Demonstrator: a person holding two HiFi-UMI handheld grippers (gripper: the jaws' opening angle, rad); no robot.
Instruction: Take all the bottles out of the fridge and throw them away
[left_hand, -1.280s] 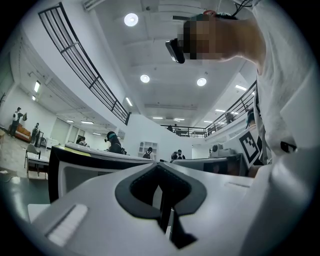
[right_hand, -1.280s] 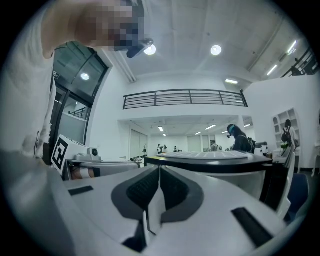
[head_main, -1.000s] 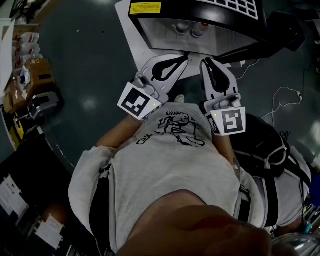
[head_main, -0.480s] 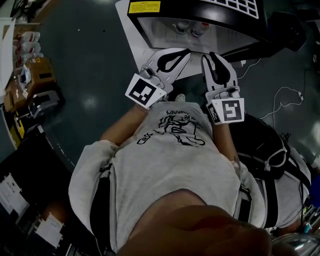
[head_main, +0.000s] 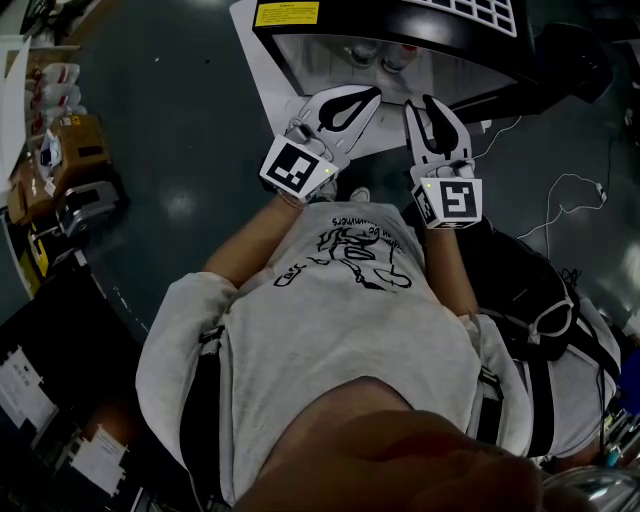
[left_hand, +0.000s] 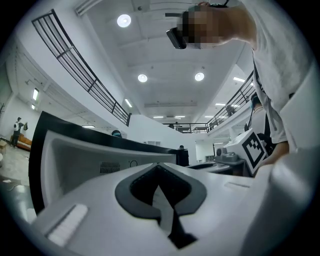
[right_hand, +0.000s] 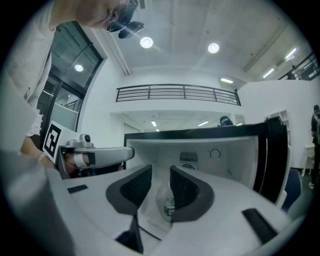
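left gripper (head_main: 375, 93): jaws fully together, pads meeting, nothing in them. its own view confirms it: closed tips (left_hand: 161, 186), fridge (left_hand: 52, 150) wall ahead and to the left of them.

right gripper (head_main: 425, 101): jaws narrow, a small gap only, and they have just been opening. nothing gripped. a bottle (right_hand: 169, 207) shows through the gap, standing upright beyond the tips inside the fridge (right_hand: 200, 150); the pads are not on it.

both grippers sit side by side and near each other, tips at the open front of the fridge (head_main: 470, 40), both pointing into it. bottles (head_main: 366, 56) are inside, ahead of the tips: two visible from the head view, close together. cannot tell which one the right gripper view shows.

left gripper (right_hand: 97, 156) appears just left of the right gripper's jaws. right gripper's marker cube (left_hand: 254, 149) is off to the right of the left gripper's jaws.

yellow label (head_main: 290, 15) is on the fridge top, beyond the left gripper's tips.
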